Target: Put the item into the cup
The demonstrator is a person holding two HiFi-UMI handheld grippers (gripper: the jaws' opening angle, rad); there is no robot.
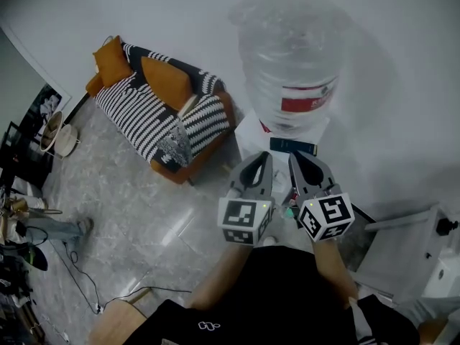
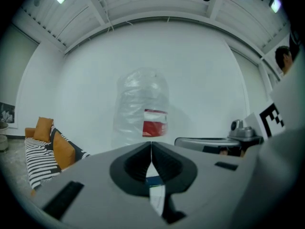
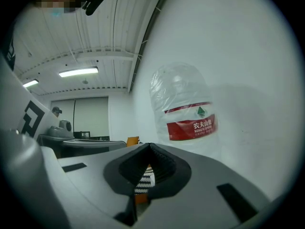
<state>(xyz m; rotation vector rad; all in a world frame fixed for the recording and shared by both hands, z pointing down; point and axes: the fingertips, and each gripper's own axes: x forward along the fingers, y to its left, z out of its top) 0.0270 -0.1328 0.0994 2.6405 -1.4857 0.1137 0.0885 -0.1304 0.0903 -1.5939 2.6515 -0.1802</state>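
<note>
No cup and no loose item shows in any view. In the head view my left gripper [image 1: 263, 158] and right gripper [image 1: 297, 158] are held side by side at chest height, both pointing at a water dispenser [image 1: 248, 131]. Both are shut with nothing between the jaws. In the left gripper view the left gripper's [image 2: 151, 144] ribbed pads meet at the tip. The right gripper [image 3: 150, 146] looks the same in its own view. A large clear water bottle [image 1: 293, 63] with a red label stands on the dispenser, straight ahead of the jaws [image 2: 143, 111] [image 3: 186, 111].
A striped sofa [image 1: 162, 110] with orange cushions stands on the grey floor to the left. A white wall is behind the dispenser. A grey and white unit [image 1: 410, 250] sits at the right. Cables and clutter lie along the left edge [image 1: 21, 221].
</note>
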